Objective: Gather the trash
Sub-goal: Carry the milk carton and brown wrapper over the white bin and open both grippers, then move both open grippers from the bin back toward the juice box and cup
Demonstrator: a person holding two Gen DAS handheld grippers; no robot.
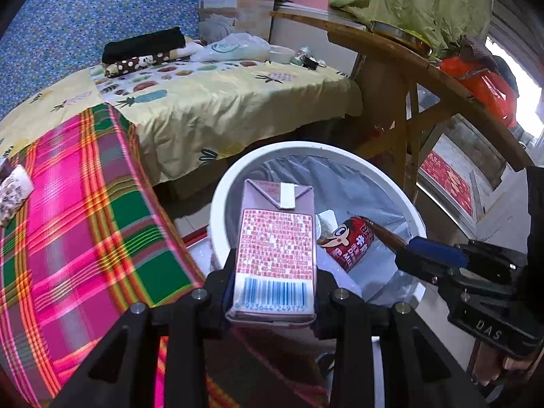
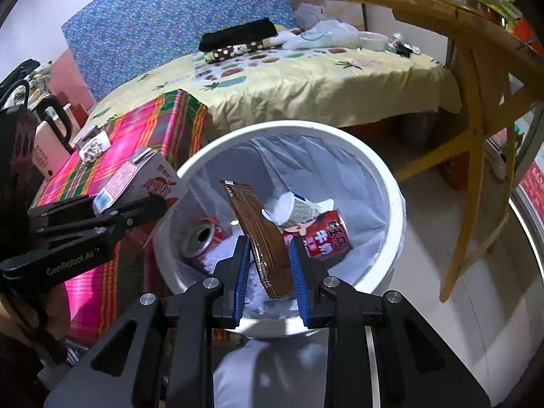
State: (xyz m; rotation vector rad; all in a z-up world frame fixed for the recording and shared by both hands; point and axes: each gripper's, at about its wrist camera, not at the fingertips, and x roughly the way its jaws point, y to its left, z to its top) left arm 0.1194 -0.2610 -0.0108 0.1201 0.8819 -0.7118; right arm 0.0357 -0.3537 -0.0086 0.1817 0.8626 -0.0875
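fingers (image 1: 275, 292) clamping carton (image 1: 276, 238), wrapper (image 2: 261, 238)

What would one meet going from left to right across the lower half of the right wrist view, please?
Left gripper holding the drink carton → open red can → brown wrapper in the right gripper → red milk can → white bin's right rim → wooden table leg.

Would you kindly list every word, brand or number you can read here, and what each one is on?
"923644 249175": under the barcode on the carton in the left gripper.
"DAS": right gripper's body.
"GenRobot.AI": left gripper's body.
Carton's red text, the red can and the brown wrapper: not legible.
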